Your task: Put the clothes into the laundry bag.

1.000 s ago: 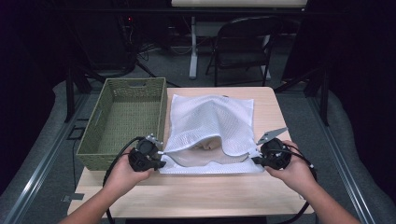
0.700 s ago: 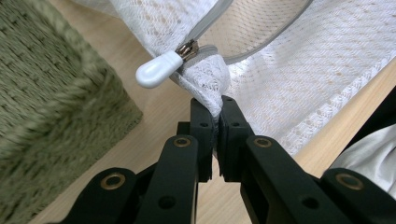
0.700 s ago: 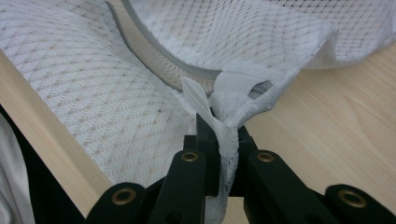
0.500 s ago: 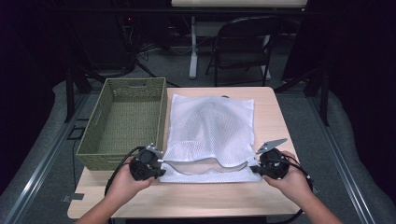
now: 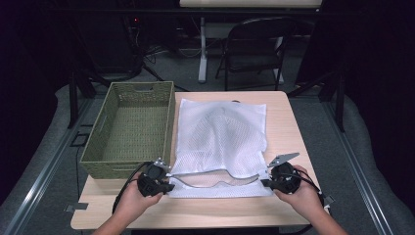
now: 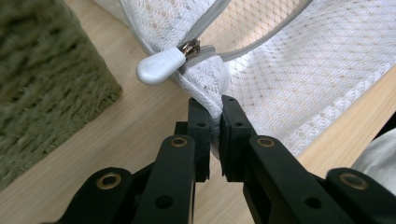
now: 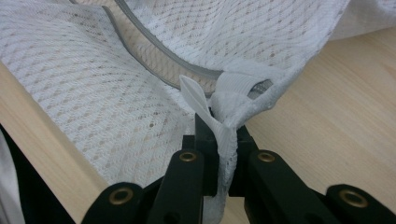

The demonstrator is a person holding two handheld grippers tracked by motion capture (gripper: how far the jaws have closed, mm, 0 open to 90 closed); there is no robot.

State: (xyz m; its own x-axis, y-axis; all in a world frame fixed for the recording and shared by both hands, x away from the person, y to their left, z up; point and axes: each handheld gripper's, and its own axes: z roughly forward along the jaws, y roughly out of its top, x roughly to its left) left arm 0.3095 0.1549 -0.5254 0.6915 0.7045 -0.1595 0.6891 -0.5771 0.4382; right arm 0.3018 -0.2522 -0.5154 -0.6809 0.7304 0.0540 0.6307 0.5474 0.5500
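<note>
Lying flat on the worktop (image 5: 288, 122) beside the basket (image 5: 132, 127), mesh bag (image 5: 220, 132) being clamped at both near corners by left gripper (image 6: 212, 112) and right gripper (image 7: 222, 128), zipper pull (image 6: 161, 70) showing close-up.

white mesh laundry bag (image 5: 221, 137), unzipped, flat on table

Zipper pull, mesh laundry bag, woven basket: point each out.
zipper pull (image 6: 161, 71), left gripper view, on its white plastic tab
mesh laundry bag (image 5: 222, 132), high view, on its top panel
woven basket (image 5: 170, 122), high view, on its right wall
</note>
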